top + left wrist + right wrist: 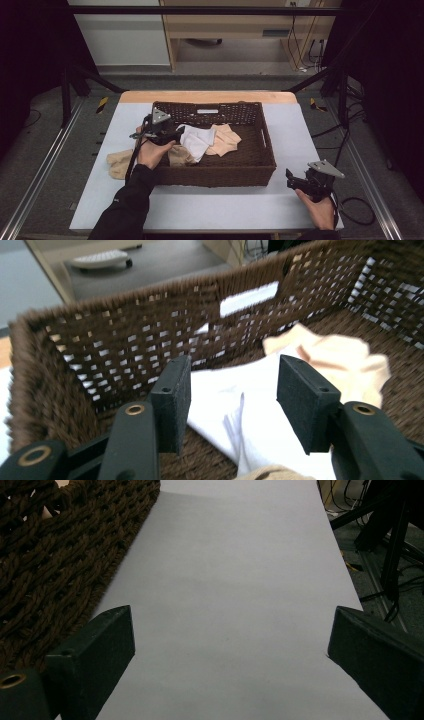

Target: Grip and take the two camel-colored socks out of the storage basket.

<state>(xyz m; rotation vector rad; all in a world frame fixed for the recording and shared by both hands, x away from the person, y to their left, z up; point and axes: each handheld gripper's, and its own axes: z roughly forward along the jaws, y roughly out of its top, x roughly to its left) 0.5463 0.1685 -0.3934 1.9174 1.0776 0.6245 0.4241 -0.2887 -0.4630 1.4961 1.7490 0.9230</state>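
A brown wicker basket [207, 106] stands mid-table. Inside it lie a white cloth [196, 140] and a peach cloth [226, 140]. A tan cloth [119, 162] hangs over the basket's left front wall, partly out on the table. A hand holds my left gripper [176, 132] over the basket's left end. In the left gripper view that gripper [235, 372] is open, and the white cloth [250, 410] lies below and beyond the jaws without touching the pads. The peach cloth [340, 355] is farther off. My right gripper [295, 181] [230, 625] rests open and empty at the front right.
The pale table top [225, 205] has bare room in front of and to the right of the basket. The basket's woven wall [50, 555] runs along the left of the right gripper view. Metal frame rails and cables lie beyond the table edges.
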